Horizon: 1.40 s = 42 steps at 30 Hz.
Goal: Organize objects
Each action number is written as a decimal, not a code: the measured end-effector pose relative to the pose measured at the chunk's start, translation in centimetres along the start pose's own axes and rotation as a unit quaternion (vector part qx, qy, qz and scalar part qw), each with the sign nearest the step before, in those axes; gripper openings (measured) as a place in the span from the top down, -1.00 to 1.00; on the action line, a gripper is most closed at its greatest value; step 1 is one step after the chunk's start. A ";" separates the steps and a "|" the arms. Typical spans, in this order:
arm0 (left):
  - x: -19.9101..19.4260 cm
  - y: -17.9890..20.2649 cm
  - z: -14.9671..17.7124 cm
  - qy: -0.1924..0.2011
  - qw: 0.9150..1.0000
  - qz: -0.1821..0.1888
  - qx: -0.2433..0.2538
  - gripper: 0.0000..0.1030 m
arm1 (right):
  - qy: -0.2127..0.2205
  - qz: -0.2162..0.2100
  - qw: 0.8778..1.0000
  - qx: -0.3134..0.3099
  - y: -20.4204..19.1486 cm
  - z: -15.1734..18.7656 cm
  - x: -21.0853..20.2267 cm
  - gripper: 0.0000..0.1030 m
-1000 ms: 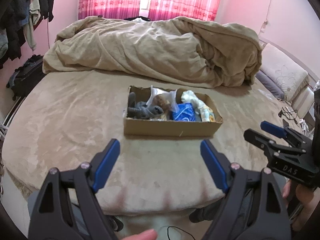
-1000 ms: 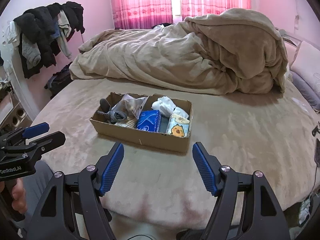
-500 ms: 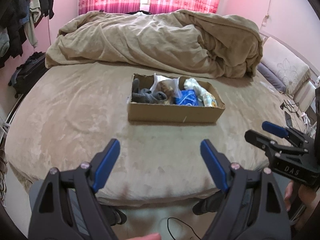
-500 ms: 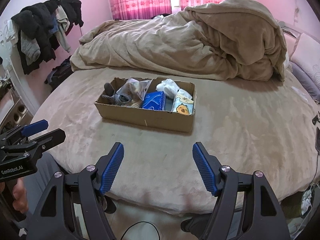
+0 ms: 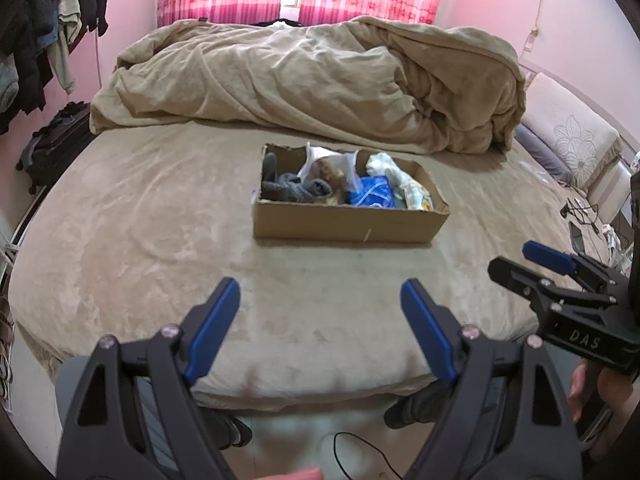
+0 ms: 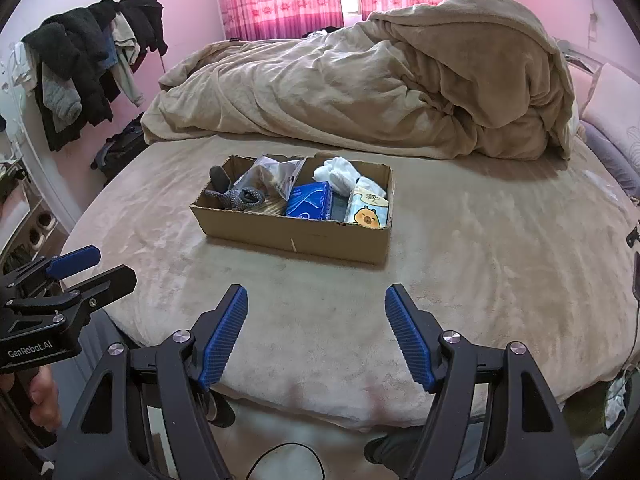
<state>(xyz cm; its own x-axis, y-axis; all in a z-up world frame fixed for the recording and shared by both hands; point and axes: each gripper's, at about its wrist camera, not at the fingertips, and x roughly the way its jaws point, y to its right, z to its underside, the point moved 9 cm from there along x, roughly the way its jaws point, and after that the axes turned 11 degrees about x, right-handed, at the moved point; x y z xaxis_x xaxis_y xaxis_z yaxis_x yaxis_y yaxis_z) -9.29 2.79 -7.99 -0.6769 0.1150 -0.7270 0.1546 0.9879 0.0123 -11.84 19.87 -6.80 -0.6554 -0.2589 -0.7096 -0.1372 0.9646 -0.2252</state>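
Note:
A shallow cardboard box (image 5: 348, 226) (image 6: 296, 240) sits mid-bed. Inside lie grey socks (image 6: 242, 198) (image 5: 294, 191), a clear plastic bag (image 6: 276, 176) (image 5: 328, 166), a blue tissue pack (image 6: 310, 202) (image 5: 370, 196), white socks (image 6: 340, 174) (image 5: 386, 166) and a tissue pack with a cartoon animal (image 6: 368, 210) (image 5: 418, 196). My left gripper (image 5: 320, 308) hovers open over the bed's near edge, well short of the box, nothing between its blue pads. My right gripper (image 6: 316, 312) is likewise open and empty, also short of the box. Each gripper shows at the side of the other's view.
A rumpled beige duvet (image 5: 312, 80) is heaped behind the box on the beige bed (image 6: 500, 260). Clothes hang on a rack (image 6: 88, 64) at left above a dark suitcase (image 5: 52, 144). Pillows (image 5: 568, 140) and cables (image 5: 584, 216) lie at right. A cord (image 6: 280, 456) lies on the floor below.
Both views have tilted up a little, so the box sits lower in frame than a second ago. Both grippers stay open and nothing in the box has moved.

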 end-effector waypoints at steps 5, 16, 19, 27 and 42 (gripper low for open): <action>0.1 -0.1 0.0 0.000 1.000 -0.001 -0.001 -0.63 | 0.000 0.000 1.000 0.000 0.0 0.0 0.0 -0.44; 0.3 -0.3 0.2 -0.002 1.000 -0.002 -0.004 -0.63 | -0.001 -0.002 1.000 0.000 0.0 0.0 0.1 -0.44; 0.2 -0.3 0.2 -0.002 1.000 -0.002 -0.004 -0.63 | -0.001 -0.002 1.000 0.001 0.0 0.0 0.1 -0.44; 0.4 -0.3 0.3 -0.001 1.000 -0.003 -0.007 -0.63 | -0.001 -0.002 1.000 0.001 0.0 0.1 0.1 -0.44; 0.4 -0.6 0.2 0.002 1.000 -0.005 -0.008 -0.63 | -0.001 -0.003 1.000 0.001 0.1 0.0 0.1 -0.44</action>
<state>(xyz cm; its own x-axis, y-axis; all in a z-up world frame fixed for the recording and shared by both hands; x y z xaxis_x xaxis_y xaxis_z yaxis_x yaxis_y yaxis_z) -9.49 2.23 -8.38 -0.6813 0.1050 -0.7244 0.1359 0.9906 0.0158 -11.93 19.93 -6.94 -0.6524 -0.2642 -0.7103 -0.1385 0.9631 -0.2309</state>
